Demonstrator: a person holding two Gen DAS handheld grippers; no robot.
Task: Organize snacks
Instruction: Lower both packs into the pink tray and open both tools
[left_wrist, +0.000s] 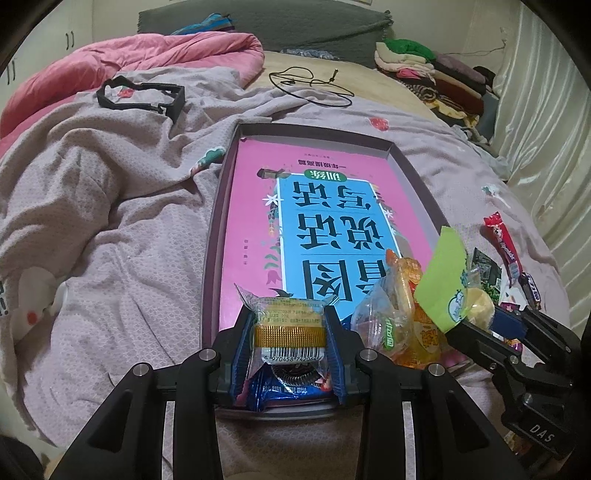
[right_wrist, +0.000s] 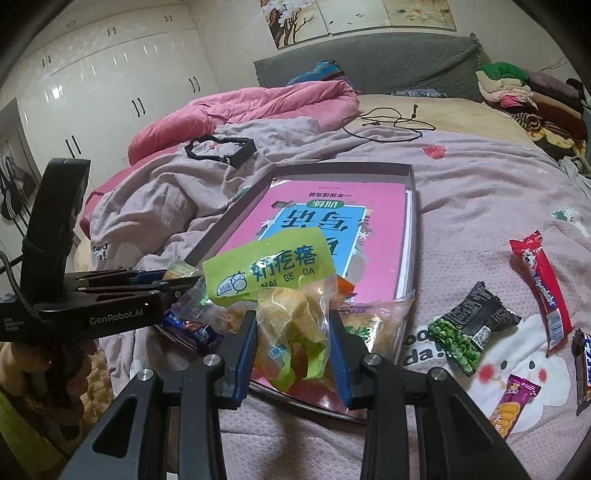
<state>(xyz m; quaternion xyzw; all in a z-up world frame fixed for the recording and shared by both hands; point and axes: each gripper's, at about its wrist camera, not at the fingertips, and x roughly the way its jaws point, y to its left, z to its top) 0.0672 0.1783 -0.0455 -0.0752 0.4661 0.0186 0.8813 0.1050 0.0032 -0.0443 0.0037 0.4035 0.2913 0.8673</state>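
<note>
On the bed, both grippers are hovering over the tray's (left_wrist: 221, 206) near end, the left gripper (left_wrist: 290, 332) clamping a yellow snack pack (left_wrist: 290, 325), the right gripper (right_wrist: 293, 350) apparently pinching the green-labelled bag (right_wrist: 280, 280).

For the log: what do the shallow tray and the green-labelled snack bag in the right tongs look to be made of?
Tray: looks like cardboard, matte purple-grey; thin folded walls with sharp corners suggest a box lid.
Green-labelled snack bag: clear, glossy plastic film that crinkles and shows yellow pieces inside; its green header looks like printed paper or film, cannot tell which.
</note>
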